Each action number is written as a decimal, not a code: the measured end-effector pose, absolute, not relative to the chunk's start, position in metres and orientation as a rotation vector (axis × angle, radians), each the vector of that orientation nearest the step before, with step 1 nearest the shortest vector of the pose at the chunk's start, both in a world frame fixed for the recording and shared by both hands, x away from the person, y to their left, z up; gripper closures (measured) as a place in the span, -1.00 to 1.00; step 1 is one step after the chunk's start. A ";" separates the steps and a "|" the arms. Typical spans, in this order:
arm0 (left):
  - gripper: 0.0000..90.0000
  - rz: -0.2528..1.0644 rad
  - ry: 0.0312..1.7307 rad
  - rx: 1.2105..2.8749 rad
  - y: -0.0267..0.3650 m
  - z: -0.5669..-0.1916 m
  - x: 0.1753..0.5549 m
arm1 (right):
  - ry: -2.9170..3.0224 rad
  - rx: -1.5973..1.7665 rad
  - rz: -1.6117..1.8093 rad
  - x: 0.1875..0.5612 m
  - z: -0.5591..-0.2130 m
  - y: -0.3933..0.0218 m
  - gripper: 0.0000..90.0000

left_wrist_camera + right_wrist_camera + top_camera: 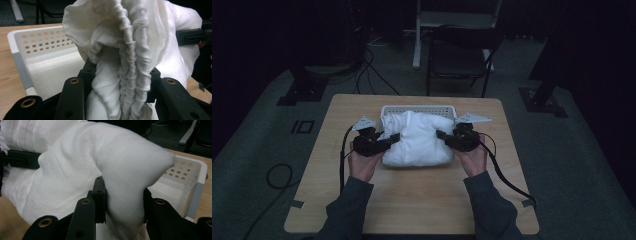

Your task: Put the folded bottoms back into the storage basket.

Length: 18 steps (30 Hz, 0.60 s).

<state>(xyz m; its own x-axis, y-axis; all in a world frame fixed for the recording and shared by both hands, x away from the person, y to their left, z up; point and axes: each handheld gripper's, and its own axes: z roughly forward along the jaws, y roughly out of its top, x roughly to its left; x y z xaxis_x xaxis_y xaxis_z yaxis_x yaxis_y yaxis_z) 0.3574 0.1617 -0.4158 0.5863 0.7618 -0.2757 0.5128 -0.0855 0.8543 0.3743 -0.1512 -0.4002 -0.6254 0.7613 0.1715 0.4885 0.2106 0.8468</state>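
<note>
A bulky white cloth bundle (417, 137) sits over a white perforated basket (419, 108) in the middle of the wooden table. My left gripper (391, 139) is shut on the bundle's left side, where gathered, ruched folds of the cloth (125, 72) are pinched between its black jaws. My right gripper (443, 136) is shut on the right side, its jaws squeezing a thick soft fold of the cloth (125, 195). The basket's holed wall (42, 42) shows beside the bundle, and its rim (197, 172) also shows beyond the fold on the right. Most of the basket is hidden under the cloth.
The wooden table (412, 200) has bare surface in front of the basket and at both sides. A dark chair (462, 55) stands beyond the far edge, with stand feet and cables on the floor. The room is dim.
</note>
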 end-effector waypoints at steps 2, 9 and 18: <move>0.28 0.293 1.055 1.748 0.161 -0.416 0.358 | 2.204 1.181 1.379 0.375 -0.400 -0.151 0.55; 0.28 0.295 1.058 1.744 0.160 -0.413 0.364 | 2.189 1.202 1.392 0.381 -0.399 -0.153 0.55; 0.28 0.294 1.063 1.735 0.161 -0.413 0.368 | 2.188 1.194 1.376 0.385 -0.396 -0.150 0.55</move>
<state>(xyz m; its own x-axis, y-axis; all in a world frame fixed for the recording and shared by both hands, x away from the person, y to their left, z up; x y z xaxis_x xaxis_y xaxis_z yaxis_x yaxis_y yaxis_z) 0.3682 0.1612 -0.4132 0.5779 0.7663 -0.2806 0.5135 -0.0742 0.8549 0.3846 -0.1501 -0.3958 -0.6129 0.7708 0.1737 0.4904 0.1987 0.8486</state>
